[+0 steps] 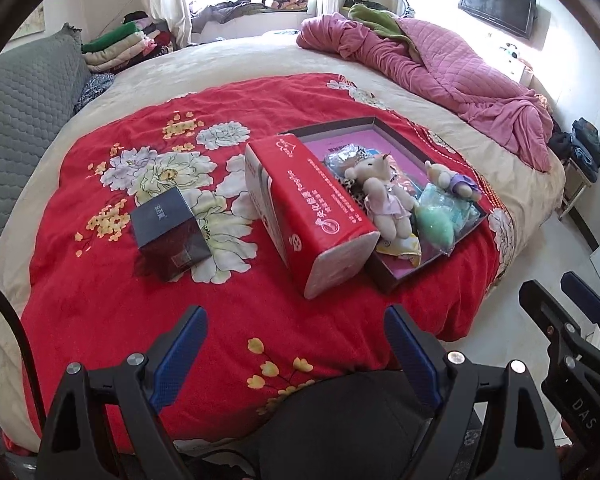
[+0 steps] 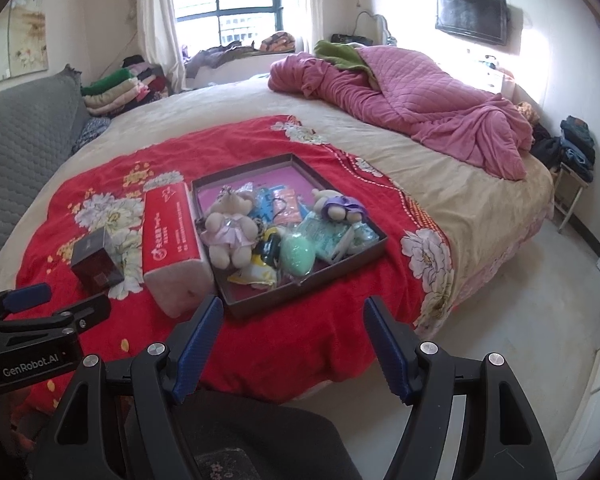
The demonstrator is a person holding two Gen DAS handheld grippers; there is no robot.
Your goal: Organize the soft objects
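A shallow dark tray lies on the red floral blanket. It holds a beige teddy in a pink dress, a small bear in purple, a green egg-shaped toy and several packets. A red tissue pack lies left of the tray, with a dark box further left. My left gripper and right gripper are open, empty and apart from the objects, near the bed's front edge.
A pink quilt is bunched at the bed's far right. A grey headboard is at left, with folded clothes behind. A chair with clothes stands on the bare floor at right.
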